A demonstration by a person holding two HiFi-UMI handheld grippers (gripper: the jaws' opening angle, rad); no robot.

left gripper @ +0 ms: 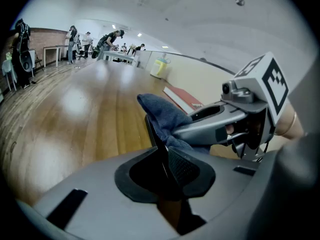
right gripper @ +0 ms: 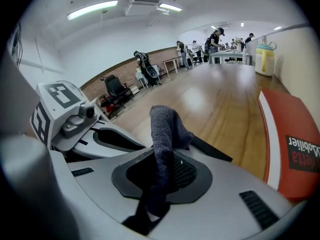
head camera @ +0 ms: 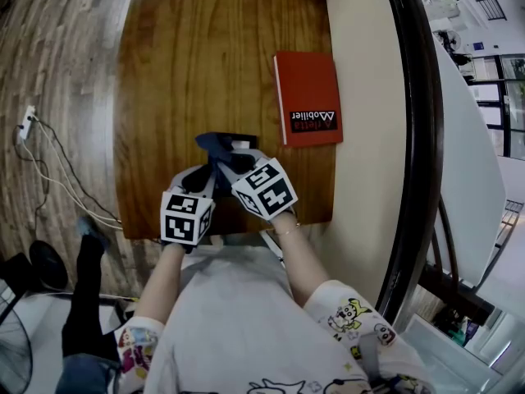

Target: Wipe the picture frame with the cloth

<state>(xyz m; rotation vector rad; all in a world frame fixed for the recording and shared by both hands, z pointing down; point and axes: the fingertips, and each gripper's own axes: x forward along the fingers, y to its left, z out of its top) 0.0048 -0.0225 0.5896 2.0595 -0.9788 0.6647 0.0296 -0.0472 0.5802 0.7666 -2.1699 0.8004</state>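
Head view shows two grippers side by side at lower centre, over the near edge of the brown wooden table (head camera: 189, 72).

1. Left gripper (left gripper: 162, 159): jaws are clamped on the edge of the thin black picture frame (left gripper: 152, 134), which stands upright on edge at centre of the left gripper view.
2. Right gripper (right gripper: 160, 171): jaws are closed on the dark blue woven cloth (right gripper: 165, 129). The cloth rises from the jaws and drapes over the top of the picture frame, hiding most of it.
3. In the left gripper view, the right gripper's body crosses centre right, just beyond the cloth, and covers part of the book behind it.
4. Red rectangular book with white lettering (head camera: 308, 97): lies flat on the table at upper right of the head view, apart from both grippers.
5. Pale yellow container (left gripper: 159, 67): stands at the far end of the table, by the cream wall.
6. White cables (head camera: 49, 171): lie on the wooden floor at left.

Count: two grippers, one cloth, one picture frame, one book, one container.
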